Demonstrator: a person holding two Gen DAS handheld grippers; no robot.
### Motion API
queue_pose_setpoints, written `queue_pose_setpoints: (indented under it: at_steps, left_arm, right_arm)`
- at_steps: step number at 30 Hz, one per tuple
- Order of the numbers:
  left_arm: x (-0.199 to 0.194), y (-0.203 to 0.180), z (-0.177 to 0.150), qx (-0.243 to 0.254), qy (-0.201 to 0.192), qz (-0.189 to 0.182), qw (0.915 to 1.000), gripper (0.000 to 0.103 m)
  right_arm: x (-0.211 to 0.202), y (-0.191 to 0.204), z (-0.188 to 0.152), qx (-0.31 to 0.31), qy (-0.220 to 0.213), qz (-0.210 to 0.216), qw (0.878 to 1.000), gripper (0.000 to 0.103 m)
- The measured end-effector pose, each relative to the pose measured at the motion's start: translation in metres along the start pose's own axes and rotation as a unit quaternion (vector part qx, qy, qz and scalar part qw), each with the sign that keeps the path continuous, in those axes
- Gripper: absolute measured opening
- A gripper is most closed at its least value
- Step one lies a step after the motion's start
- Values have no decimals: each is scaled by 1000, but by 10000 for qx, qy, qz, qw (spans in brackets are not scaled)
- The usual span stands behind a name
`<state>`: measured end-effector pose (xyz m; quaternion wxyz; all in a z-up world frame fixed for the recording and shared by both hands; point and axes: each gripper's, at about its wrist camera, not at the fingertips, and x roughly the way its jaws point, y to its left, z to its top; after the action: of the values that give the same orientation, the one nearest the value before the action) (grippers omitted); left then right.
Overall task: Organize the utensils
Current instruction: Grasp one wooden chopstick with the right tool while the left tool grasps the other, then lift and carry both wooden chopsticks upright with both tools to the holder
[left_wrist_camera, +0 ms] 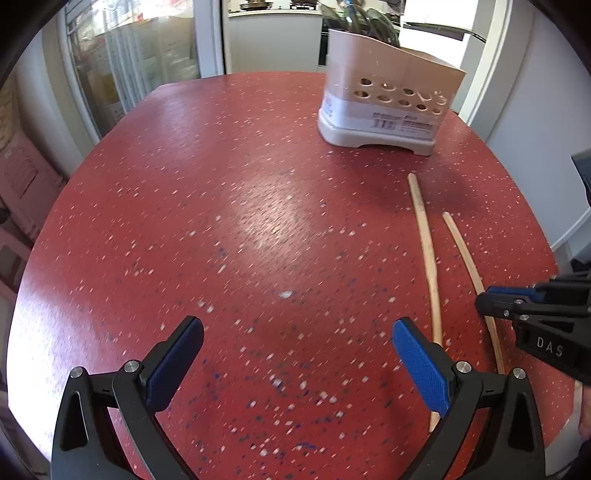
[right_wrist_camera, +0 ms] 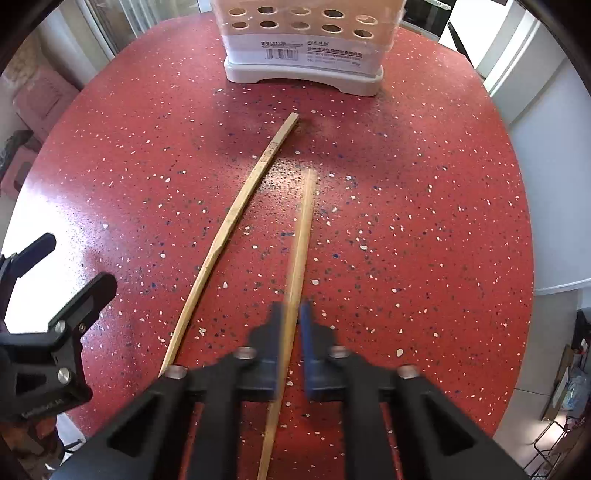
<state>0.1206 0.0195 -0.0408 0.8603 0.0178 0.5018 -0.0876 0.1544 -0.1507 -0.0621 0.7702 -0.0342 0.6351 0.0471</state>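
Two wooden chopsticks lie on the red speckled table (left_wrist_camera: 221, 221). In the right wrist view the right chopstick (right_wrist_camera: 301, 236) runs between the blue pads of my right gripper (right_wrist_camera: 291, 317); the jaws stand narrowly apart around it, with a small gap on the right side. The left chopstick (right_wrist_camera: 236, 218) lies free beside it. My left gripper (left_wrist_camera: 295, 347) is wide open and empty above the table, left of both chopsticks (left_wrist_camera: 430, 266). A white and beige utensil holder (left_wrist_camera: 388, 103) with round holes stands at the far side, also in the right wrist view (right_wrist_camera: 306, 40).
The table edge curves round on all sides. Green-handled items stick out of the holder top (left_wrist_camera: 365, 22). White walls and a doorway lie beyond the table. My left gripper shows at the left edge of the right wrist view (right_wrist_camera: 62, 306).
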Motion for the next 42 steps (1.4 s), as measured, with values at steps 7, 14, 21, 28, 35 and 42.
queue_pose_setpoints:
  at_steps: [7, 14, 21, 28, 35, 42]
  left_arm:
    - [12, -34, 23, 413, 138, -124, 9990, 103]
    - [39, -64, 47, 674, 543, -306, 9958, 102]
    - [54, -93, 60, 1045, 734, -263, 9915, 98]
    - [58, -104, 64, 1266, 882, -297, 9876, 97]
    - [57, -115, 74, 1527, 1002, -442, 9822, 76]
    - [56, -132, 75, 1790, 1036, -573, 9767, 35]
  right_arm:
    - [-4, -25, -9, 163, -259, 459, 9985, 6]
    - [-16, -62, -19, 430, -463, 696, 9956, 6]
    - [-21, -91, -24, 636, -523, 890, 9926, 6]
    - [-25, -86, -30, 680, -573, 1003, 9910, 6]
    - [-25, -92, -34, 753, -584, 1121, 9891, 6]
    - [-30, -100, -36, 818, -647, 1162, 9877, 6]
